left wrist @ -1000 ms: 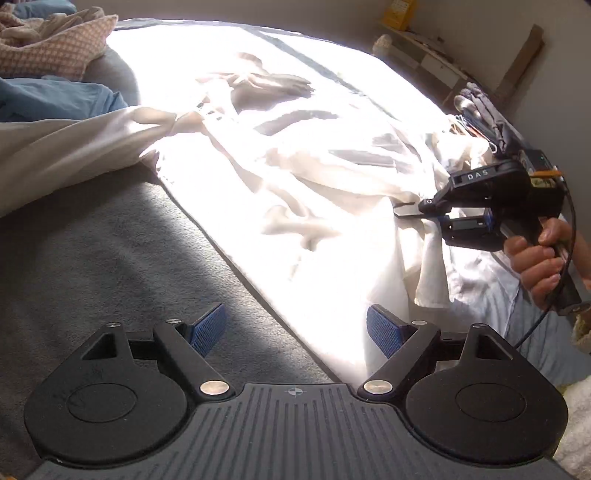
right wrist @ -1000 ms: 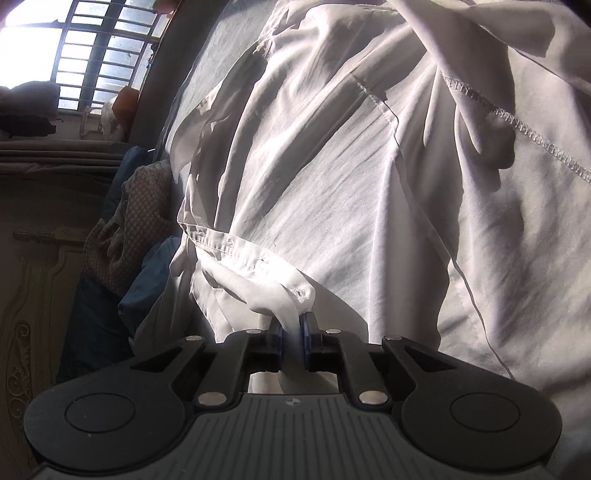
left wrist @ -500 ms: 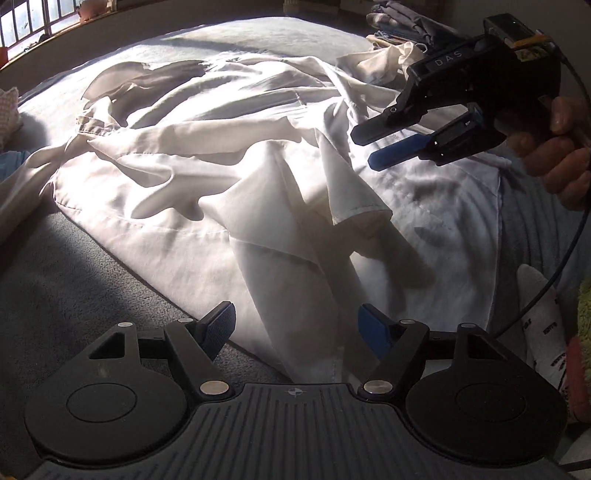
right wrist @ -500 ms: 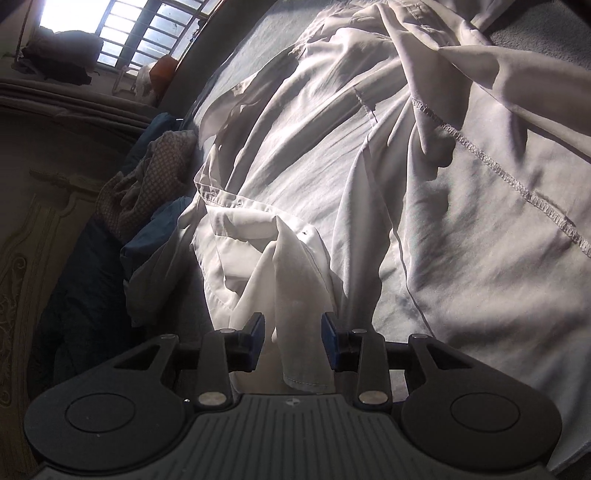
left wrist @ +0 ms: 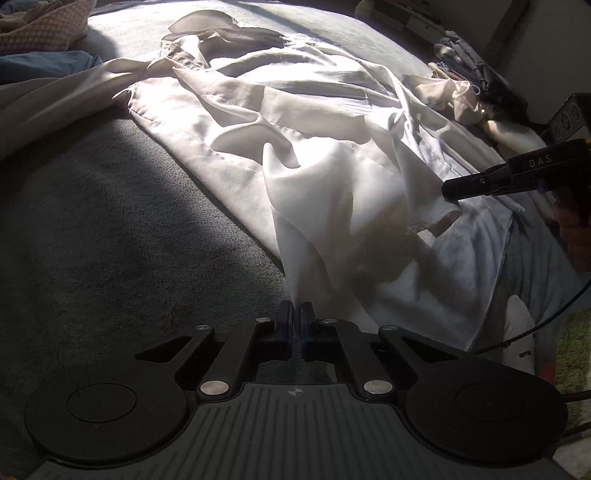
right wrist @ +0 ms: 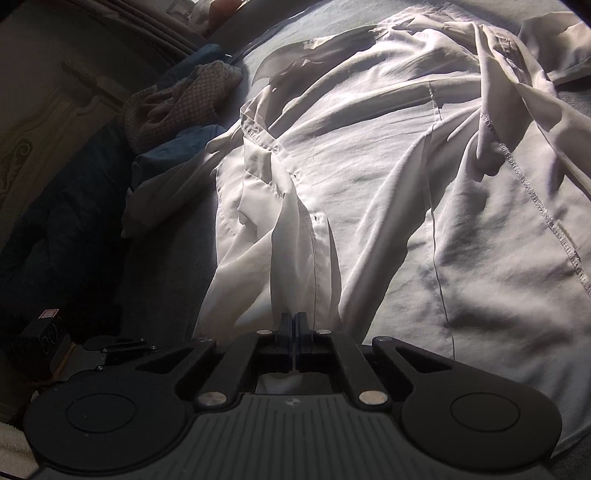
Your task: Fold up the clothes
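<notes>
Both grippers, apart and empty half a second ago, now stand clamped on the white shirt [left wrist: 332, 192]. Left gripper [left wrist: 295, 317]: jaws closed on a thin fold of the shirt's near hem, the cloth rising from the pads in a taut ridge. Right gripper [right wrist: 294, 325]: jaws closed on the button placket edge, with buttonholes visible just above the pads; in the left wrist view the same tool [left wrist: 452, 192] pinches a cuff-like end of fabric at the right. A hand [left wrist: 576, 236] holds that tool at the frame's right edge, with a cable trailing down from it.

Between the two grip points the cloth lifts off the surface into a peaked tent. The rest of the shirt lies crumpled and spread across the middle of the grey bed [left wrist: 110, 240], its collar [left wrist: 184, 59] toward the far edge, one sleeve [left wrist: 55, 99] trailing to the left edge.

Along the far-left corner sit a checked garment [left wrist: 40, 29] and a blue garment [left wrist: 44, 66]. Near the far-right edge lies a pile of dark and pale clothes [left wrist: 465, 70].
</notes>
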The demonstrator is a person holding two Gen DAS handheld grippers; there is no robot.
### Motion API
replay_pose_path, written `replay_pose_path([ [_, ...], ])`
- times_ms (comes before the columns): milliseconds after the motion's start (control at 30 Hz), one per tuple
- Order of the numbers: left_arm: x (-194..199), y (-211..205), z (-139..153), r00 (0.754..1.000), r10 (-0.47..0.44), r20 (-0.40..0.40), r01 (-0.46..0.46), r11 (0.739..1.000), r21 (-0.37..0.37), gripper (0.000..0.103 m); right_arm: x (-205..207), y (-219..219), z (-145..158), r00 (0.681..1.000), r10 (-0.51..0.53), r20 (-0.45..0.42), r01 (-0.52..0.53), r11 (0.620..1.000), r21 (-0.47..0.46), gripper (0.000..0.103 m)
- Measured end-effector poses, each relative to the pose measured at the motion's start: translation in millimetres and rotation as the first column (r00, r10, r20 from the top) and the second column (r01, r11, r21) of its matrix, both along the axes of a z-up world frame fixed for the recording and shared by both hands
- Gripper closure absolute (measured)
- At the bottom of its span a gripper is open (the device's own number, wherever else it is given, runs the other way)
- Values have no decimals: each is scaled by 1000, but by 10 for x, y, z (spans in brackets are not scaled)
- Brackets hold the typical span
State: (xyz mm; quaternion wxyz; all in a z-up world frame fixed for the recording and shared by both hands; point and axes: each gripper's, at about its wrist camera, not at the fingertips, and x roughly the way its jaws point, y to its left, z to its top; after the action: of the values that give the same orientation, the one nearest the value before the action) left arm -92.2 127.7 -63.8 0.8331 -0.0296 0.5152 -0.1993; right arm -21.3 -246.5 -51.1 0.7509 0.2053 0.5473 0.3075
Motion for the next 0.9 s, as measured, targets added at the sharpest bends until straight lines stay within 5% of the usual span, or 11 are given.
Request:
replay_pose_path([
  [200, -226, 213, -165, 998, 19, -57, -13, 995, 100, 100, -59, 57, -80, 994, 53, -97, -56, 998, -30, 102],
  [300, -330, 189, -46, 998, -3, 58, -2, 995, 96, 95, -52, 52, -125, 992, 24, -122, -30, 999, -42, 102],
  [433, -393, -67, 111, 968, -104, 227, 83, 992, 98, 70, -18, -5, -139, 989, -49, -142, 49, 999, -3, 102],
  [567, -422, -476, 38, 898, -302, 319, 230, 942, 243, 68, 50, -110, -100, 979, -123, -161, 138, 986, 88, 102],
  [700, -457, -763, -159, 823, -453, 343, 300, 858, 416, 68, 124, -183, -47, 970, -173, -168, 199, 969, 148, 102],
  [900, -486, -804, -270, 800, -510, 316, 332, 816, 474, 67, 179, -300, -106, 951, -237, -200, 275, 942, 190, 102],
])
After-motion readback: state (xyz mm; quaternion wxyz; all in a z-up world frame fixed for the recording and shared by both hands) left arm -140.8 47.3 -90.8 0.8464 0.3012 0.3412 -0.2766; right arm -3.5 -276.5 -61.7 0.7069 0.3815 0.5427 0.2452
